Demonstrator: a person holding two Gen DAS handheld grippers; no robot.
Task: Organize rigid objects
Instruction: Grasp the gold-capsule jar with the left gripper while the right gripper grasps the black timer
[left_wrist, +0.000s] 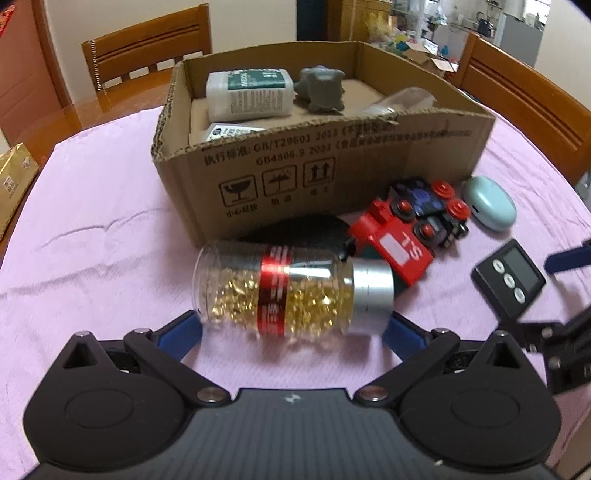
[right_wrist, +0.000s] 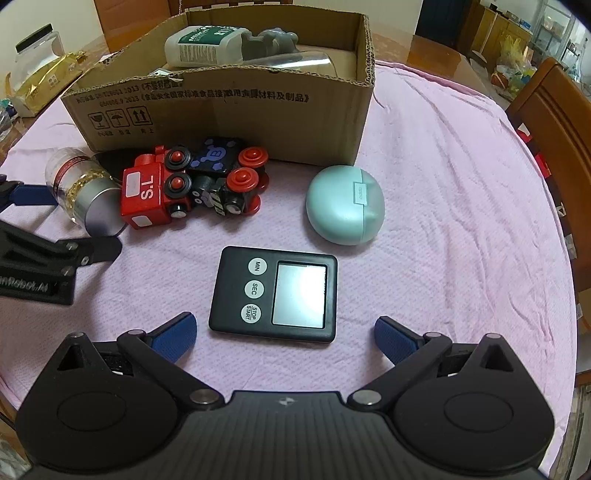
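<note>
Left tool spread wide, capsule bottle lying between its fingers; right tool wide too, black timer just ahead.

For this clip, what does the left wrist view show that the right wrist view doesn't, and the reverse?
Only the left wrist view: the left gripper head-on, jaws open around the lying capsule bottle.

Only the right wrist view: the right gripper, jaws open just short of the timer, with its MIN, SEC and START/STOP buttons readable.

Both: cardboard box, red toy train, mint earbud case, pink tablecloth.
</note>
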